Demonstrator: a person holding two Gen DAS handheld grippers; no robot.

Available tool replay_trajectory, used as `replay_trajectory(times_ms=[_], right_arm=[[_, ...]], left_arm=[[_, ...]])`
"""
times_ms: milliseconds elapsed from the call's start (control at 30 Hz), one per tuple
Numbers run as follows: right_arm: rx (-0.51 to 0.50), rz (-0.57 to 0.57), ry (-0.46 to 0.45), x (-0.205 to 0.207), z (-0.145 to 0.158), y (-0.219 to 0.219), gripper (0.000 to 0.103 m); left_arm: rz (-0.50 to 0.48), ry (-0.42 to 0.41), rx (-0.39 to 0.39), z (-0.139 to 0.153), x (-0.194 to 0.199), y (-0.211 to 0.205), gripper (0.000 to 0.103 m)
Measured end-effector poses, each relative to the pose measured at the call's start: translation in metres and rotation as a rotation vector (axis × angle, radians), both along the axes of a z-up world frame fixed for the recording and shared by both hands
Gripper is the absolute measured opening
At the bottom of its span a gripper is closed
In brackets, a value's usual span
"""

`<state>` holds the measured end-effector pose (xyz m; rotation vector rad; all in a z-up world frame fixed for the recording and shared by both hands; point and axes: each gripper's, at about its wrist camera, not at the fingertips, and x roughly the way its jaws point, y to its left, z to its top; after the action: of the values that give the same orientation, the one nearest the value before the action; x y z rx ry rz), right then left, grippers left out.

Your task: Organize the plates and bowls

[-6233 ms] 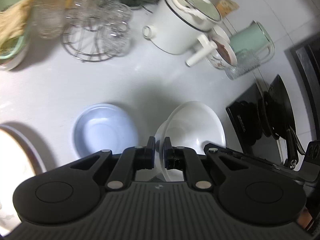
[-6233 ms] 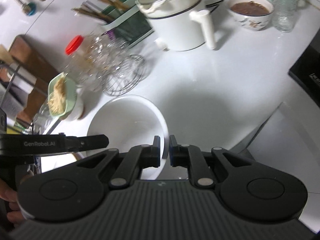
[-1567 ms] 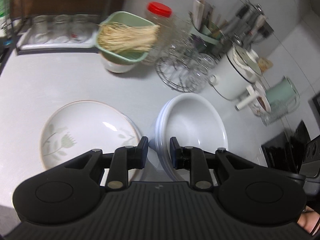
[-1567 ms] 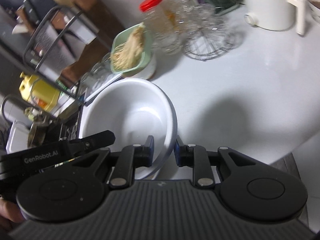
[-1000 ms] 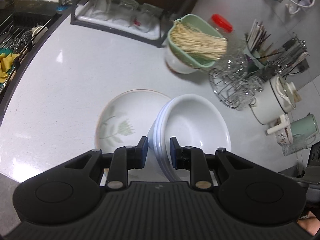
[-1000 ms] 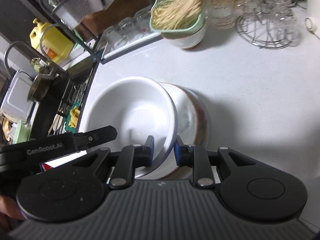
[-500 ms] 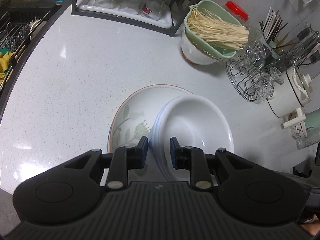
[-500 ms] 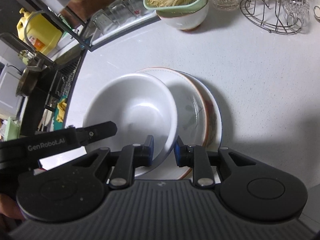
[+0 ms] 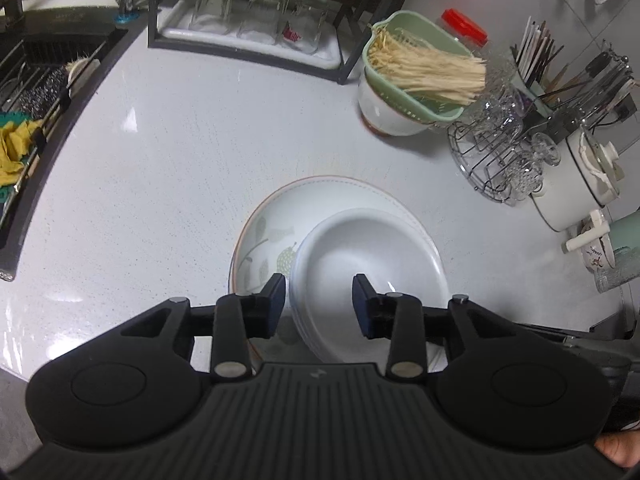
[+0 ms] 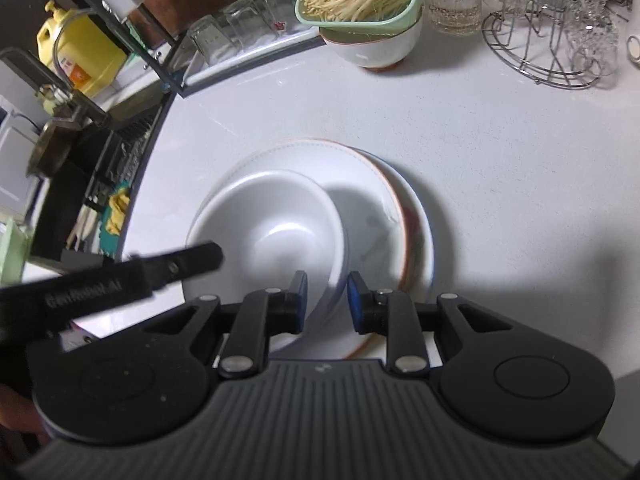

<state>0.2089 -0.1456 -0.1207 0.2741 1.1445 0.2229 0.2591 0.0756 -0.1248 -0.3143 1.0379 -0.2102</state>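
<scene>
Bowl stack point(image 9: 366, 264) now on the plate point(image 9: 276, 220), left jaws opening off its rim.

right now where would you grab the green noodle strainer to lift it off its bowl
Probably the green noodle strainer by its near rim, coming from above with the jaws straddling the thin wall. It sits nested in the white footed bowl, so its sides are covered, and noodles overhang the right end.

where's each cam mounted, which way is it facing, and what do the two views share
Left wrist: on the left gripper, angled down at the white bowl on the patterned plate; its jaws are opening, rim between them.
Right wrist: on the right gripper, angled down; shut on the bowl rim; the left gripper crosses at left.
Shared: bowl, plate, green colander, white counter.
</scene>
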Motion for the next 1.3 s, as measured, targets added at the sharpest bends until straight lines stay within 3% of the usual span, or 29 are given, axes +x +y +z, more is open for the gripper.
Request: replay_trajectory(times_ms=[133, 433, 733, 800, 867, 900, 1100, 1300], right_arm=[[-0.015, 0.003, -0.035, -0.011, 0.014, -0.004, 0.041], [-0.025, 0.025, -0.204, -0.048, 0.066, -0.024, 0.041], [-0.048, 0.05, -0.404, -0.104, 0.118, -0.039, 0.043], [-0.062, 0.055, -0.452, -0.117, 0.125, -0.04, 0.063], [-0.064, 0.056, -0.485, -0.129, 0.13, -0.045, 0.084], [-0.065, 0.055, -0.501, -0.136, 0.132, -0.047, 0.088], [-0.07, 0.055, -0.558, -0.173, 0.134, -0.06, 0.088], [-0.032, 0.033, -0.582, -0.206, 0.137, -0.071, 0.088]], left_arm=[[0.004, -0.059, 0.015, 0.024, -0.013, 0.0, 0.042], [0.081, -0.151, 0.003, 0.07, -0.054, 0.013, 0.044], [0.057, -0.297, 0.084, 0.119, -0.124, -0.004, 0.064], [0.054, -0.31, 0.102, 0.125, -0.139, -0.011, 0.068], [0.052, -0.334, 0.111, 0.132, -0.158, -0.018, 0.08], [0.057, -0.349, 0.117, 0.135, -0.167, -0.021, 0.084], [0.058, -0.426, 0.156, 0.146, -0.219, -0.04, 0.093], [0.079, -0.433, 0.196, 0.148, -0.252, -0.049, 0.097]])
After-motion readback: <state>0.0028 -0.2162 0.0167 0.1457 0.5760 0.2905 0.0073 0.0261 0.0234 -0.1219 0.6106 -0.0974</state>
